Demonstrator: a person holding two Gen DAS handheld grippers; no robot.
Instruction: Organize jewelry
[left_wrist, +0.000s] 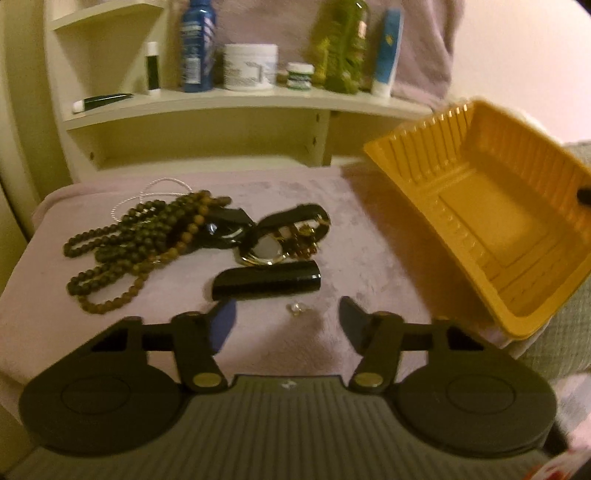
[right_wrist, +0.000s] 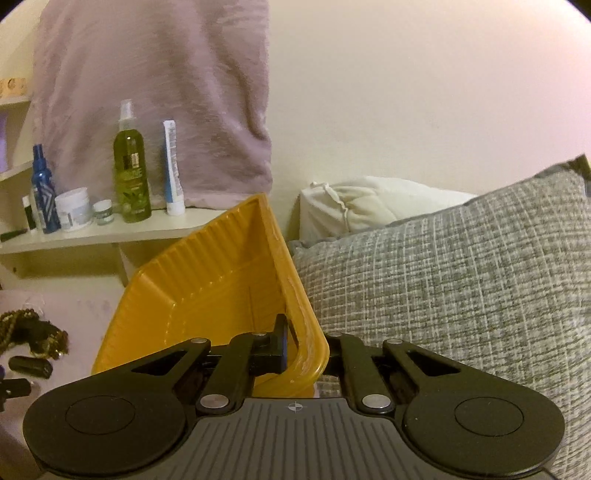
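1. While our left tool (left_wrist: 287, 320) hangs spread wide and empty over the pink cloth (left_wrist: 369, 236), the left wrist view shows the jewelry still loose: a heap of brown bead strands (left_wrist: 144, 240), a gold-rimmed watch (left_wrist: 264, 249) on a black strap, a black tube (left_wrist: 267, 282) just in front of it, and a tiny clear stud (left_wrist: 296, 308) lying between the open fingers. We judge the stud the likeliest next pick, given where the tool is.
2. Beside the pile, the yellow tray (left_wrist: 480, 206) is tilted with its hollow turned toward the jewelry, probably so pieces can be dropped or slid in easily. It looks empty.
3. From the right wrist view, our right tool (right_wrist: 301, 354) is pinching the tray's near rim (right_wrist: 310, 354), one finger inside the wall and the other outside; that grip is what holds the tray up at its slant, next to the grey cushion (right_wrist: 461, 280).
4. Behind, a shelf (right_wrist: 110, 232) carries bottles, well apart from the work.
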